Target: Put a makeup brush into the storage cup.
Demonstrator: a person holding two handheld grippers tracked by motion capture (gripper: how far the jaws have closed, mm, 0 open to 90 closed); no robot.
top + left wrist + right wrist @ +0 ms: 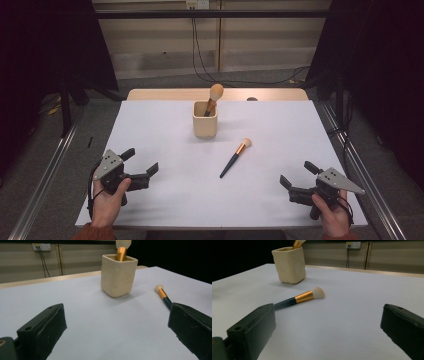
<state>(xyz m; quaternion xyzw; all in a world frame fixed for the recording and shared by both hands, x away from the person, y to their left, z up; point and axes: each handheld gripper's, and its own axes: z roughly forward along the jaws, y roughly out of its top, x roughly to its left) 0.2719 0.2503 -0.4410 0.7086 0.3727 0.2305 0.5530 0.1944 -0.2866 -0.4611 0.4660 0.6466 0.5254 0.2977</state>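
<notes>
A loose makeup brush (235,158) lies flat on the white bench (165,195), in front of the cream cup (205,120) and toward its right as seen from the high view, well apart from it. Its bristle head points toward the cup and its dark handle points away. A 2nd brush (213,97) stands in the cup already, leaning with its head above the rim.

Both claws are held low over the near part of the bench, far from the cup, with the loose brush lying between them and nearer the cup. The left claw (142,169) is spread wide with nothing between its jaws, and the right claw (295,180) is spread and empty too.

The likely work is judged to be placing the loose brush into the cup. The thin, round handle could be rolled or pushed along the bench if only 1 jaw meets it first. A grip taken near the handle tip could let the heavier head droop and swing. The light cup could be tipped, or the standing brush knocked out, if the carried brush strikes the rim or is lowered at too flat an angle.
</notes>
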